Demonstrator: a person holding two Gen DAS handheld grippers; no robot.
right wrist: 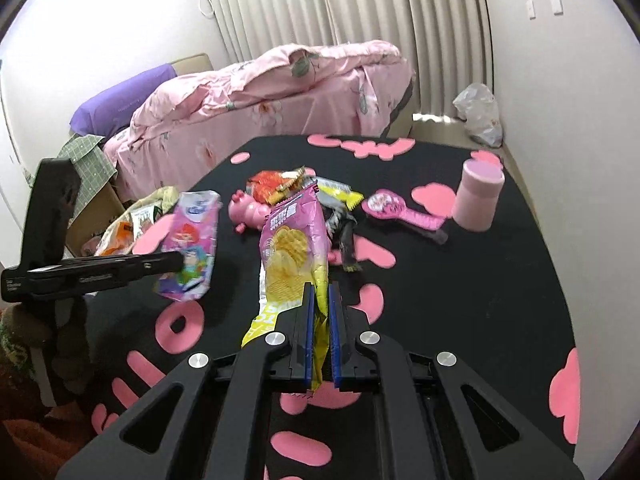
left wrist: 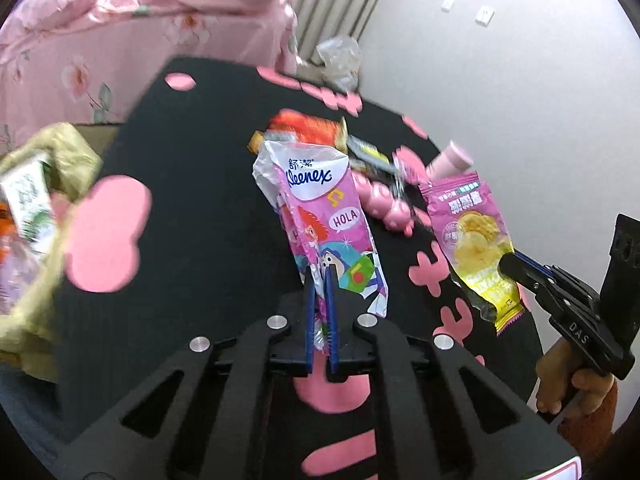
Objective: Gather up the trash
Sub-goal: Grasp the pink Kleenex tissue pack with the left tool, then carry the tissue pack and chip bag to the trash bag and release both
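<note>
My left gripper is shut on a pink Kleenex tissue wrapper and holds it above the black table. In the right wrist view the left gripper holds that wrapper at the left. My right gripper is shut on a pink and yellow chip packet, also lifted. It shows in the left wrist view with the packet. More wrappers lie in a heap: a red one and a yellow one.
A trash bag with wrappers hangs open at the table's left edge. On the table are a pink pig toy, a pink cylinder and a pink paddle toy. A pink bed stands behind.
</note>
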